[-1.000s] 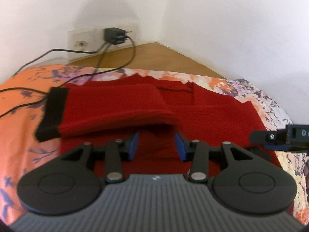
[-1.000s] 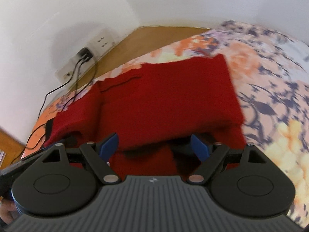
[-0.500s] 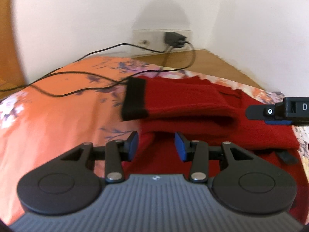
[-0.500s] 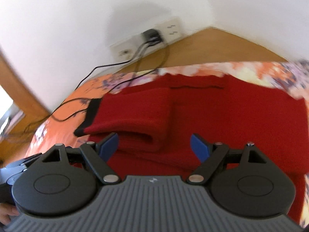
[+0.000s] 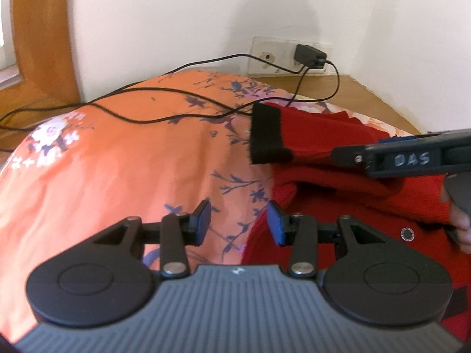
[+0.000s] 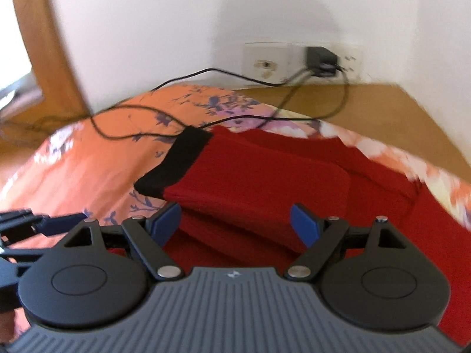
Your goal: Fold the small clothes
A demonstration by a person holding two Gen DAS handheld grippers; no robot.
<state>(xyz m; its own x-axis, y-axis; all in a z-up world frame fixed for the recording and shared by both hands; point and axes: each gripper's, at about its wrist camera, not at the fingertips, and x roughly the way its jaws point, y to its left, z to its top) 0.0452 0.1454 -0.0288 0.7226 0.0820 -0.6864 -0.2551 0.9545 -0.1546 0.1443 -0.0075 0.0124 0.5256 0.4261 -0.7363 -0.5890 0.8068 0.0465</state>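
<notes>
Charger (image 5: 310,56), cables (image 5: 153,114), floral bedspread (image 5: 117,161)

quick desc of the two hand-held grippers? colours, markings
Both match: ribbed grey body, round black discs, black linkages with silver pins, blue finger pads. Left hand-held gripper; right hand-held gripper. From the left wrist view, the right one's side carries a handwritten "DAS" label.

Your left gripper (image 5: 238,220) hovers with its jaws apart over the orange floral bedspread (image 5: 117,170), just beside the red sweater's (image 5: 338,206) edge. The black-cuffed sleeve (image 5: 268,135) lies folded across the sweater. Your right gripper (image 5: 412,156) reaches in above it. Black cables (image 5: 176,94) trail to the wall socket (image 5: 288,56).
</notes>
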